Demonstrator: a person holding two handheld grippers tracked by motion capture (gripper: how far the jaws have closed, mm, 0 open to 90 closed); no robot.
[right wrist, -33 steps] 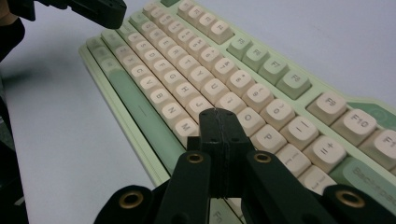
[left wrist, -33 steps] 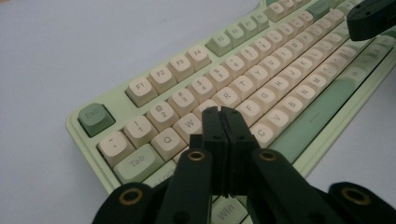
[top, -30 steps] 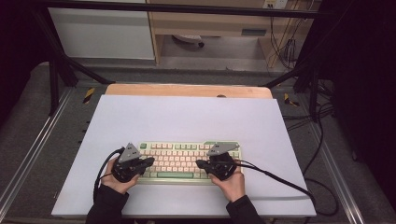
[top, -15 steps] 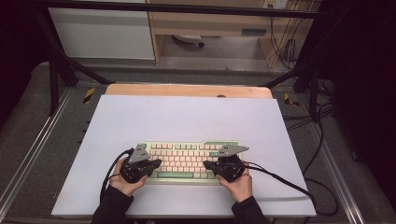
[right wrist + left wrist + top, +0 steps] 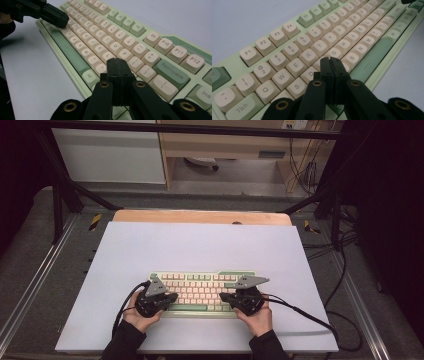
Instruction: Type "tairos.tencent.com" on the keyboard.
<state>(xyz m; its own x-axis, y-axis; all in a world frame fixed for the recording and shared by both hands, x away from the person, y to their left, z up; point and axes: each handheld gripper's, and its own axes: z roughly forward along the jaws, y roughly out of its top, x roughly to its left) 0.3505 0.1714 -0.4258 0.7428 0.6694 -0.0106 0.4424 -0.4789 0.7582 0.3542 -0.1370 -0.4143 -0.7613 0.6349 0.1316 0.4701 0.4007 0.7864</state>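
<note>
A pale green keyboard [image 5: 202, 290] with cream keycaps lies near the front of the table. My left gripper [image 5: 172, 297] hovers over its left half, jaws pressed together and empty. In the left gripper view its tip [image 5: 331, 60] sits above the keyboard [image 5: 294, 52], over the cream keys between D and G. My right gripper [image 5: 224, 297] is over the right half, also shut and empty. In the right gripper view its tip [image 5: 117, 60] hangs over the keyboard [image 5: 150, 50] near the L and punctuation keys, and the left gripper [image 5: 65, 21] shows at top left.
The keyboard rests on a large white sheet [image 5: 200, 250] over a wooden table [image 5: 200, 216]. Black cables [image 5: 310, 315] trail from the right gripper toward the right edge. Metal frame rails and more cables surround the table.
Both grippers have swung inward, their tips now pointing toward each other across the keyboard's middle. The left hand shifted a little right and toward the front edge.
</note>
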